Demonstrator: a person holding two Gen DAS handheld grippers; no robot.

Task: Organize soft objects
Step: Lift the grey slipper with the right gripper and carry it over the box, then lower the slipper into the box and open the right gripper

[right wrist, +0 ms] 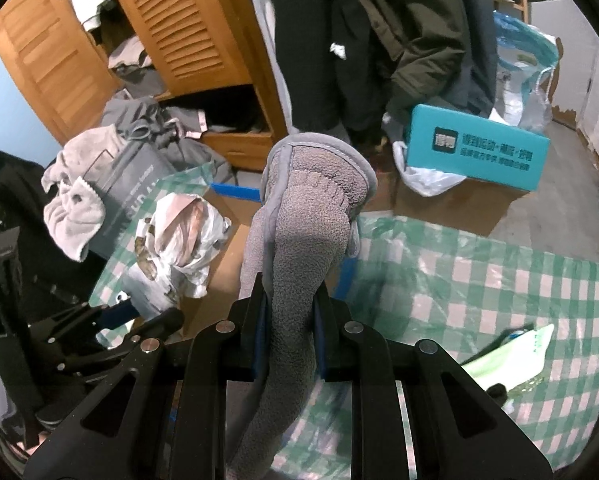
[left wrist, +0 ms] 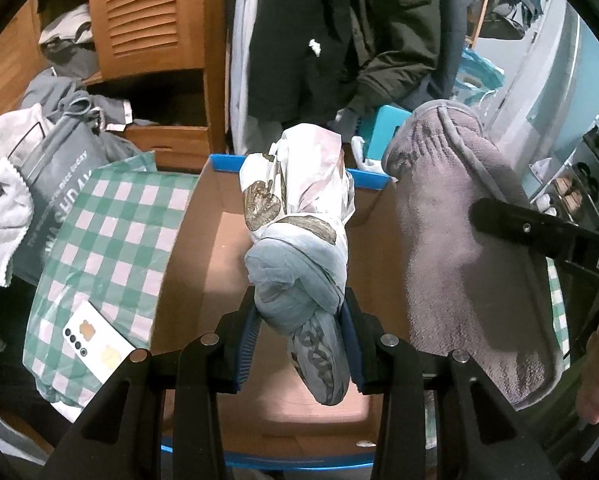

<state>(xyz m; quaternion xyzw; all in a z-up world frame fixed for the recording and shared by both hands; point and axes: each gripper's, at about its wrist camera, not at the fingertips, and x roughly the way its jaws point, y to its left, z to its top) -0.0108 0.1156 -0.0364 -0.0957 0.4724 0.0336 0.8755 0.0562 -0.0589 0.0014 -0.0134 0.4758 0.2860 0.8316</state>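
My left gripper is shut on a knotted cloth bundle, white with brown prints above and pale blue at the knot. It hangs over an open cardboard box with a blue rim. The same bundle shows at left in the right wrist view, with the left gripper below it. My right gripper is shut on a grey fleece towel that stands up between its pads. In the left wrist view the grey towel hangs just right of the box.
A green-and-pink checked cloth covers the surface on both sides of the box, with a white phone lying on it. A grey bag draped with a white towel stands at left. Behind are a wooden louvred wardrobe, hanging dark coats and a teal box.
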